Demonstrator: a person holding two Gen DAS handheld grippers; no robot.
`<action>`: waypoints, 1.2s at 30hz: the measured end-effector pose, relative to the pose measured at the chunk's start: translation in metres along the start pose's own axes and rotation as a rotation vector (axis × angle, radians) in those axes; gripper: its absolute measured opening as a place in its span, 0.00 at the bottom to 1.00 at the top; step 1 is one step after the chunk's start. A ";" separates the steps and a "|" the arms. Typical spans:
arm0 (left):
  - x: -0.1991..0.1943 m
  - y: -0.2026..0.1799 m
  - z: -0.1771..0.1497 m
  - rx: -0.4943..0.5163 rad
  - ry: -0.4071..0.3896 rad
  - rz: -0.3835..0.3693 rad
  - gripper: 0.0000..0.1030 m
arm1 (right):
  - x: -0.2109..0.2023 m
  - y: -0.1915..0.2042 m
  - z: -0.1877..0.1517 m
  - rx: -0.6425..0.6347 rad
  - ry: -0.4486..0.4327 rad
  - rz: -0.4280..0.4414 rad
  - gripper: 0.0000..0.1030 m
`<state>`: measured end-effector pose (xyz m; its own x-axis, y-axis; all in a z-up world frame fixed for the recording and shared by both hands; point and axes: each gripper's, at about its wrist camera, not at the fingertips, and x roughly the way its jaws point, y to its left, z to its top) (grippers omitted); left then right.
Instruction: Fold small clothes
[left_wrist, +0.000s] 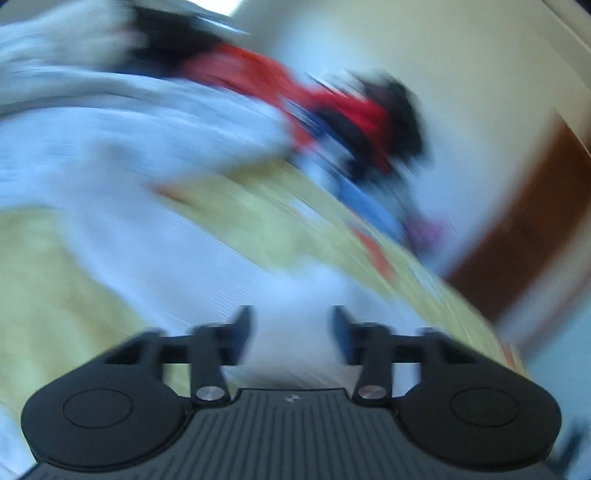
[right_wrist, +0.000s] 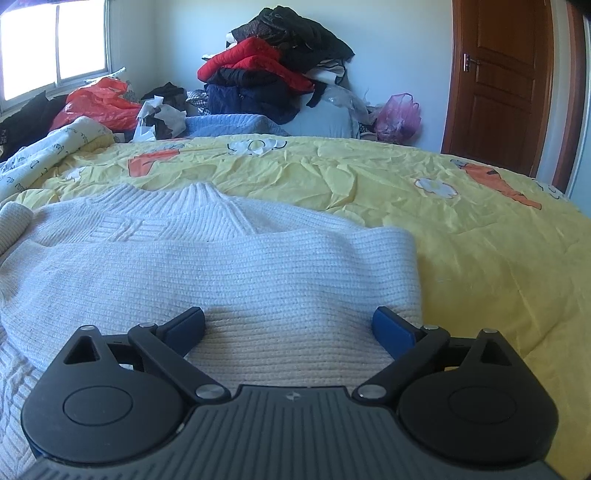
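Yellow bed carries a white knit sweater, partly folded. Right tool hovers spread above its near edge; left tool, blurred, parted over it, gripping nothing.

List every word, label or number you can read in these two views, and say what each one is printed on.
None can be read for certain.
Dark lettering on the rolled white printed quilt: too small and distorted to read.
Small pale logo on the right tool's body: a mark, not text.
Left wrist view: wholly blurred.
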<state>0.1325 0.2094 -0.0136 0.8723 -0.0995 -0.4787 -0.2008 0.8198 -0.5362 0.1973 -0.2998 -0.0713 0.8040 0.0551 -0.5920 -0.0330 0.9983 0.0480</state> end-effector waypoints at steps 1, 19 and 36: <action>-0.004 0.023 0.012 -0.075 -0.032 0.041 0.58 | 0.000 0.000 0.000 0.000 0.000 0.000 0.95; 0.044 0.112 0.063 -0.218 -0.038 0.291 0.08 | 0.001 0.000 0.000 0.001 -0.001 0.000 0.95; 0.018 -0.117 -0.008 0.189 -0.074 -0.085 0.06 | -0.002 -0.005 0.000 0.036 -0.016 0.026 0.95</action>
<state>0.1684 0.1077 0.0349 0.9142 -0.1370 -0.3813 -0.0441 0.9019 -0.4297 0.1957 -0.3046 -0.0705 0.8125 0.0805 -0.5774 -0.0330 0.9952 0.0923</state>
